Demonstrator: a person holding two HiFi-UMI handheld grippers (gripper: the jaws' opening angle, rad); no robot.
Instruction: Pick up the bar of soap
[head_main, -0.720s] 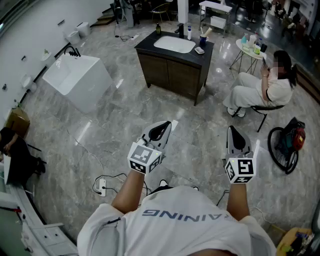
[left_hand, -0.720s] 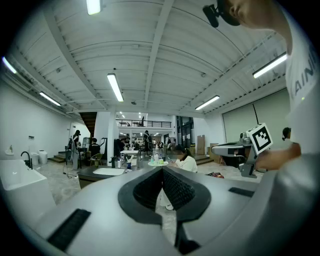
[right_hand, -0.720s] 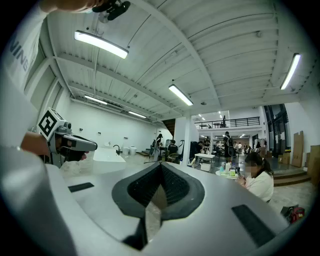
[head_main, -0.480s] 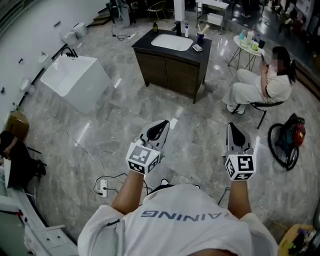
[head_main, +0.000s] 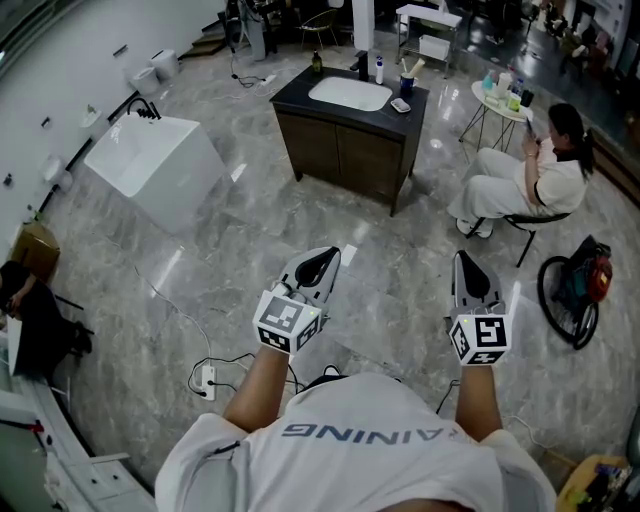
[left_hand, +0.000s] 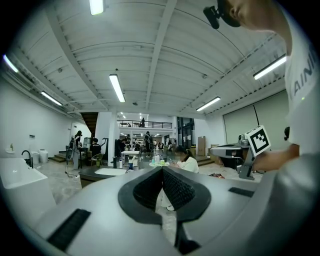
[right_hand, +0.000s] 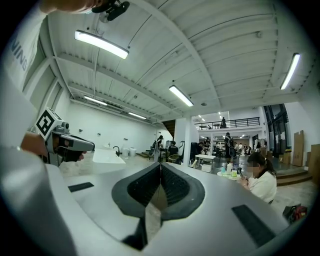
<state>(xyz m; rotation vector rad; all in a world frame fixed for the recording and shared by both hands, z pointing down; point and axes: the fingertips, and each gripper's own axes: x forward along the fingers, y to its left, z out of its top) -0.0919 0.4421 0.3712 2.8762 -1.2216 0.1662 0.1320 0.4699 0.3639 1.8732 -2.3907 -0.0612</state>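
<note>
Head view | left gripper (head_main: 324, 257), right gripper (head_main: 467, 262): unmoved, both closed, empty | bar of soap: not discernible on vanity (head_main: 345, 150), 12 o'clock.

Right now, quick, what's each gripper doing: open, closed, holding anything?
Left gripper: closed, jaws together, holding nothing.
Right gripper: closed, jaws together, holding nothing.

The grey marble floor (head_main: 400, 260) carries a dark sink cabinet (head_main: 345, 150), a white tub (head_main: 155, 165), and a power strip (head_main: 208, 380) with its cable
</note>
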